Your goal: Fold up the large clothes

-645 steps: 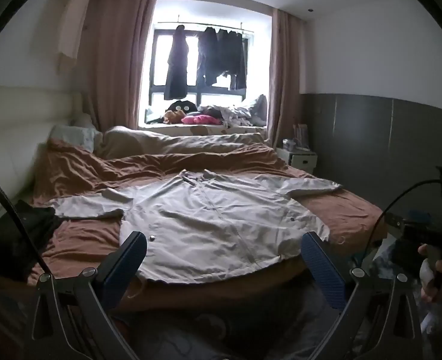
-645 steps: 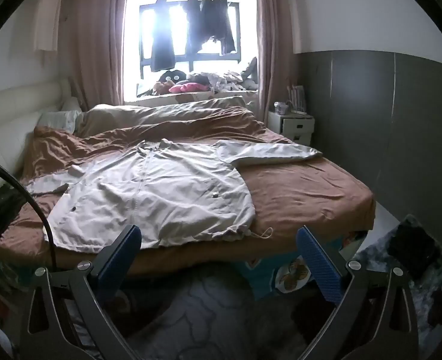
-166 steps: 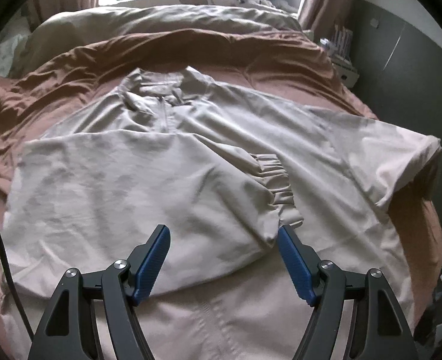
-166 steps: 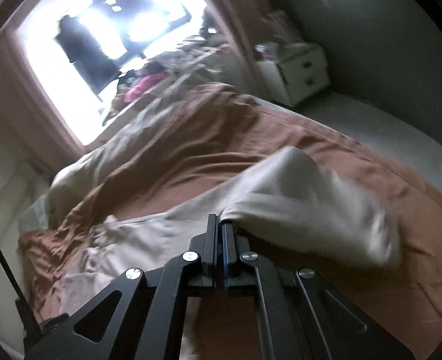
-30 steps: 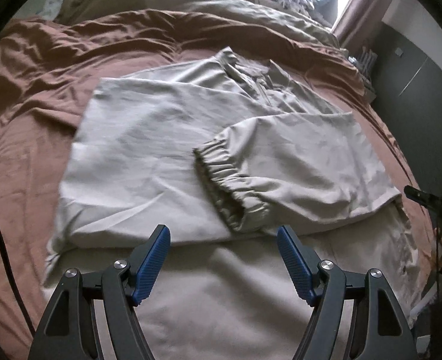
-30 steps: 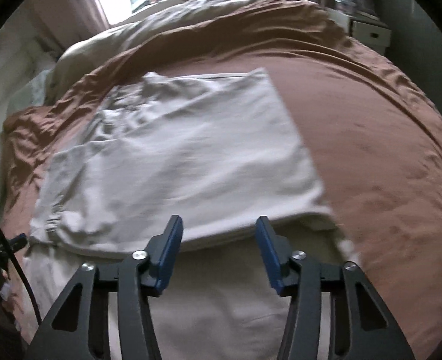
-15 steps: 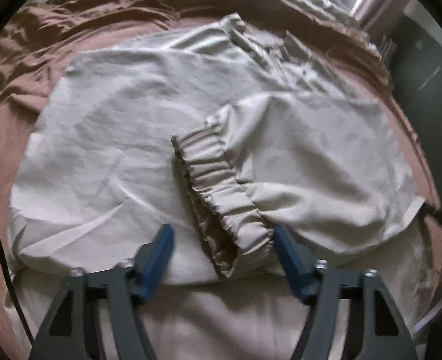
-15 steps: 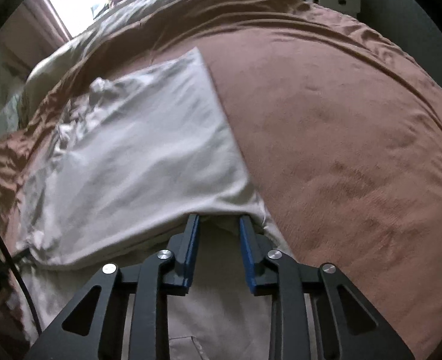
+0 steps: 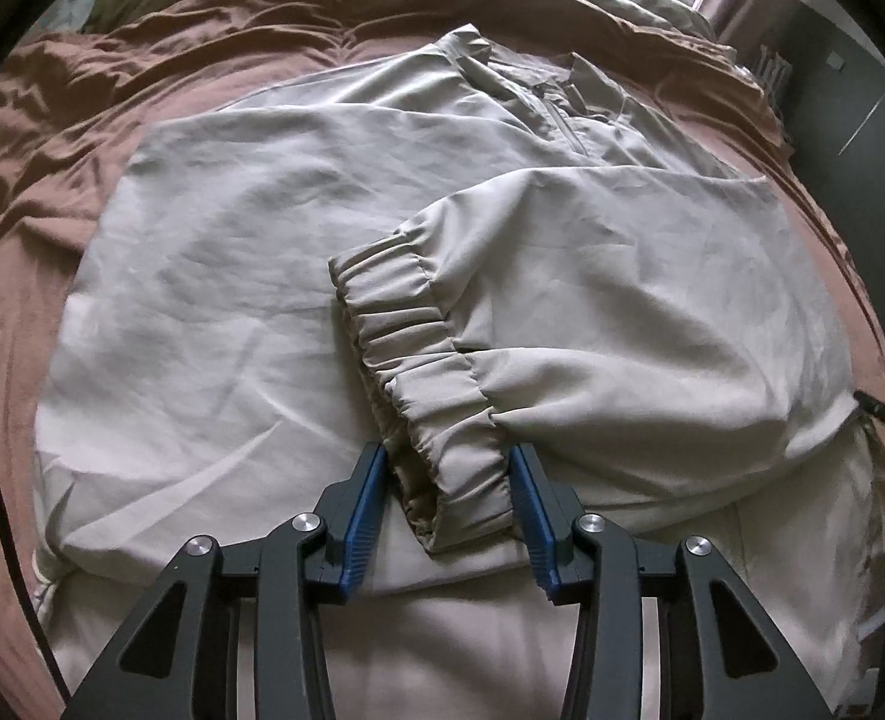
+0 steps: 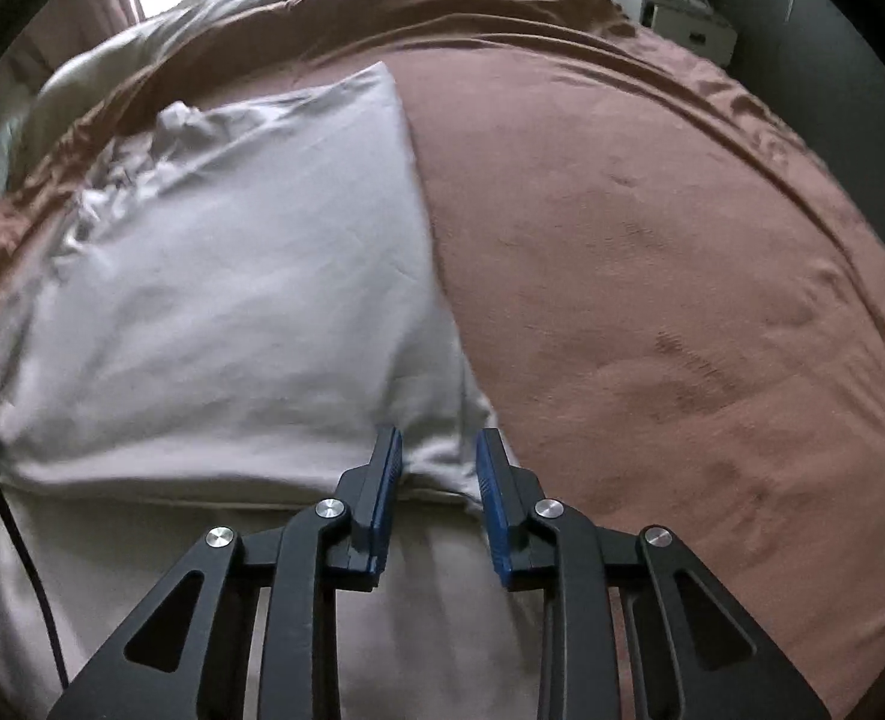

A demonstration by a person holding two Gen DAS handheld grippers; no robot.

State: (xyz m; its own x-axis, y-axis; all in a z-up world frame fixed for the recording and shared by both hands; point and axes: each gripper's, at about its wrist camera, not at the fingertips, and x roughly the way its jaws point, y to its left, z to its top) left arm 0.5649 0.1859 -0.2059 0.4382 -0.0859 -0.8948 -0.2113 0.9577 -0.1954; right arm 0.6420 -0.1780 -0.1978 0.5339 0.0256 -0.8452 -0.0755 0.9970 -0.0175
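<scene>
The bed (image 9: 70, 138) with its brown cover carries the pale jacket (image 9: 220, 276), spread flat ahead of both claws, sleeves folded in across its body and the collar at the far end. Its long axis runs straight away from the claws, so the near part is what gets lifted and carried forward. The left claw (image 9: 449, 501) has just been closing; its jaws stand half wide astride the gathered cuff (image 9: 436, 420), pads barely touching it. The right claw (image 10: 437, 489), narrower, brackets the folded sleeve's near corner (image 10: 442, 462), not visibly pinching
</scene>
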